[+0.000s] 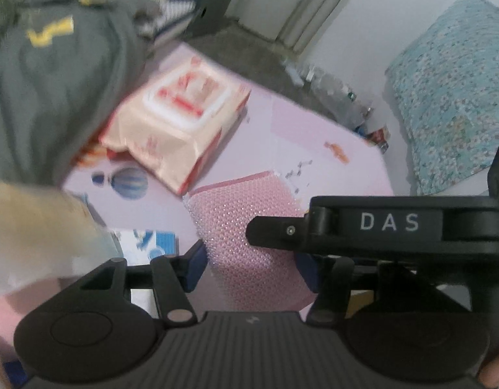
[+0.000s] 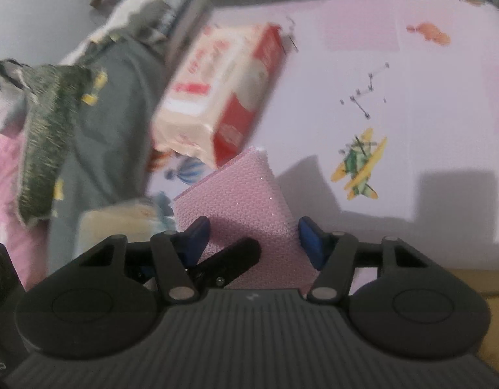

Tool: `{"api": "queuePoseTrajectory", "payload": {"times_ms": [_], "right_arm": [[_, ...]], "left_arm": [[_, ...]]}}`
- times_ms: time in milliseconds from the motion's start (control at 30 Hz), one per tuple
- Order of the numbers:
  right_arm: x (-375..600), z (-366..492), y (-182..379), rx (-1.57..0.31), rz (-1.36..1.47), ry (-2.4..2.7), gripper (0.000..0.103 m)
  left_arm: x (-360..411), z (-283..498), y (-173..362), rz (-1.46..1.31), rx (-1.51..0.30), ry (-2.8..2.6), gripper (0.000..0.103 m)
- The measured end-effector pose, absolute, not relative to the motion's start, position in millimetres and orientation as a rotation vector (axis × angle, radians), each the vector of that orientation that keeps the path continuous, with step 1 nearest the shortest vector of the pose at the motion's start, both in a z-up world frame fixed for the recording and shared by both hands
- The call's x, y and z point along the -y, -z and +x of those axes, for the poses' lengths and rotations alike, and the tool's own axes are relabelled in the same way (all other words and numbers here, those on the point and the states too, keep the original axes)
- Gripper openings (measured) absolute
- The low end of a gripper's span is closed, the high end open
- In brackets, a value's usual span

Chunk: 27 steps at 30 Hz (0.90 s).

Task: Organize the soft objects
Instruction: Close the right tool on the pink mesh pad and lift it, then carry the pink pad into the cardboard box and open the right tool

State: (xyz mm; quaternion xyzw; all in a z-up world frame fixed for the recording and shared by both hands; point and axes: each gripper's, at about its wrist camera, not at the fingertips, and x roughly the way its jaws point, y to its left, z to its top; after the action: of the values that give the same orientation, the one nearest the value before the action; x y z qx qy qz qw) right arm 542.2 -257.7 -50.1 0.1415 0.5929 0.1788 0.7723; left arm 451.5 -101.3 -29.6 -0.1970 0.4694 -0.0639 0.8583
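Sponge point(image 1: 243, 214), pink and dimpled, seen from the left wrist between the blue pads of the left gripper point(image 1: 249, 261), at middling width, pads against its two side edges. Crossed by a black finger of the right gripper point(image 1: 272, 230). Beyond it, a wipes pack point(image 1: 181, 123) on the pale printed mat point(image 1: 314, 123), a grey garment point(image 1: 54, 97) to the left, a teal patterned pillow point(image 1: 450, 97) far right; much of it blurred.

From the right wrist: same sponge point(image 2: 236, 194) clamped between the right gripper's point(image 2: 249, 241) blue pads, similarly half-wide. Only here: a yellow-green aeroplane print point(image 2: 359, 165) on the mat point(image 2: 411, 113) and a dark fringed cloth point(image 2: 45, 136) over the garment point(image 2: 110, 123). No pillow in this view.
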Motion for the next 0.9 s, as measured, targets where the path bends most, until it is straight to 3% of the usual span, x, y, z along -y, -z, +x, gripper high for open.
{"api": "queuePoseTrajectory", "payload": {"times_ms": [500,700,900], "right_arm": [[305.7,458.8,-63.2,-1.127,0.443,-0.478,0.059],[382.3,405.2,-79.9,-1.094,0.539,-0.390,0.059],[472.1,363.5,-58.7,-1.083,0.658,-0.270,0.060]], "left_arm": [[145.9,369.0,-75.4,-0.290,-0.870,0.213,0.060],[217.7,344.9,-83.0,-0.237,-0.896,0.344,0.060],[296.0,346.4,-57.0,-0.141,-0.962,0.445,0.063]]}}
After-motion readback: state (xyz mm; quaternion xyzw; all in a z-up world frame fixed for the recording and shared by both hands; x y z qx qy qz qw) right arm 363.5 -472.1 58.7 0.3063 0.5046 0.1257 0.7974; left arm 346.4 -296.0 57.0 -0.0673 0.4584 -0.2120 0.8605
